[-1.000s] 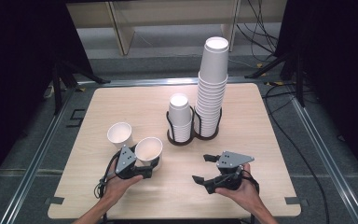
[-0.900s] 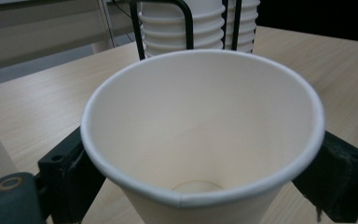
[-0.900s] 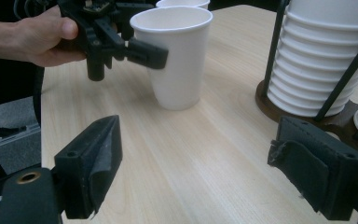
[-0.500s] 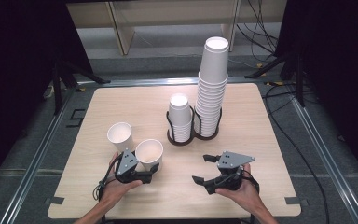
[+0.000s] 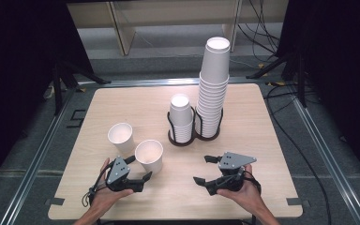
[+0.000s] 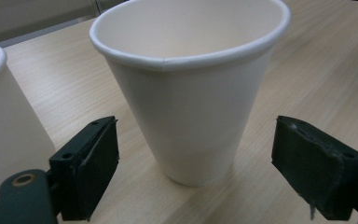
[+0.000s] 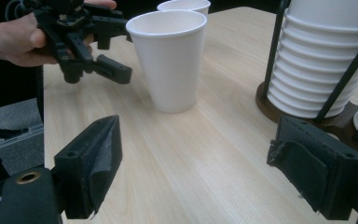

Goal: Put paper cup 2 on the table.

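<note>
Between the jaws of the left gripper (image 5: 139,169) a white paper cup (image 6: 186,88) was seen standing upright on the wooden table (image 5: 262,140), with clear gaps on both sides, so no pad was pressed on it. The jaws had just been closing around the cup, yet were apart and not clamped. Just beyond that gripper and to its left, a second paper cup (image 5: 121,137) was set upright, near the first but apart from it. Further ahead and to the right, a short stack of paper cups (image 5: 181,118) and a tall stack of paper cups (image 5: 213,89) were held side by side in a dark wire cup holder (image 5: 186,140). The right gripper (image 5: 205,169) was held low over the table with its jaws spread wide and nothing between them, well apart from the near cup. The step in hand was judged to be the grasp of the near cup. For the next move, a gentle closing low on the cup wall would be called for, since thin paper could be crushed or the cup tipped
</note>
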Action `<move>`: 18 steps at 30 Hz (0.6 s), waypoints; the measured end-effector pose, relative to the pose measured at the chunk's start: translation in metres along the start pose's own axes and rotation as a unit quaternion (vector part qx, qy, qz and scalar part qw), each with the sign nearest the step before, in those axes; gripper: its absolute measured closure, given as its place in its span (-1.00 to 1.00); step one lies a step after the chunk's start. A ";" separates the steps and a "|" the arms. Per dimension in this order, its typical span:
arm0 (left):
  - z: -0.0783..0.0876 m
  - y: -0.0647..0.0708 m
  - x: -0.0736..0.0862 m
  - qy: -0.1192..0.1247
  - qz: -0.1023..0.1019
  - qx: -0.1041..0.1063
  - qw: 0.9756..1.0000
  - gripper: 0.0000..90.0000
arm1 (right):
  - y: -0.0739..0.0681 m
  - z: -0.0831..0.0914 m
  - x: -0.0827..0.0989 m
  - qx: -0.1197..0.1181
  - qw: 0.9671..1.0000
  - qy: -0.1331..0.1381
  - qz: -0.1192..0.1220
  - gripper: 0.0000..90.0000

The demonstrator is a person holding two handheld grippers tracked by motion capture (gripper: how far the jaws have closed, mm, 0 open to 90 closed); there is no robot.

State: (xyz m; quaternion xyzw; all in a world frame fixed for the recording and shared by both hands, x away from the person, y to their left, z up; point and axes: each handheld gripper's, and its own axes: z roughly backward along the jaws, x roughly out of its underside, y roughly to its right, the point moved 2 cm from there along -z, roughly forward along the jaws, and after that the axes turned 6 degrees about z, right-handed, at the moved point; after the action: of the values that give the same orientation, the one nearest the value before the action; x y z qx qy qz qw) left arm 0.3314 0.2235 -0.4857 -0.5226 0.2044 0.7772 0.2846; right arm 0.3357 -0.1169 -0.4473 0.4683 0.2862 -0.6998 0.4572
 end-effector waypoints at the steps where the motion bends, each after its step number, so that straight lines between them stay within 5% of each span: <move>1: 0.002 0.000 0.000 0.002 0.001 0.001 1.000 -0.67 | 0.000 0.000 0.000 0.001 1.000 0.001 -0.002 -0.63; 7: 0.021 0.000 0.001 0.003 0.006 0.000 1.000 -0.67 | 0.003 0.004 0.002 0.018 1.000 -0.007 -0.009 -0.63; 18: 0.055 0.006 0.002 0.020 0.004 0.015 1.000 -0.67 | 0.005 0.023 0.019 0.062 0.996 -0.027 -0.063 -0.65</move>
State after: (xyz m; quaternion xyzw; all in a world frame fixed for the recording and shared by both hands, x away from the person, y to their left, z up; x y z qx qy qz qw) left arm 0.2885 0.2530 -0.4674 -0.5332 0.2238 0.7645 0.2851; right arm 0.3284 -0.1457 -0.4555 0.4576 0.2587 -0.7562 0.3895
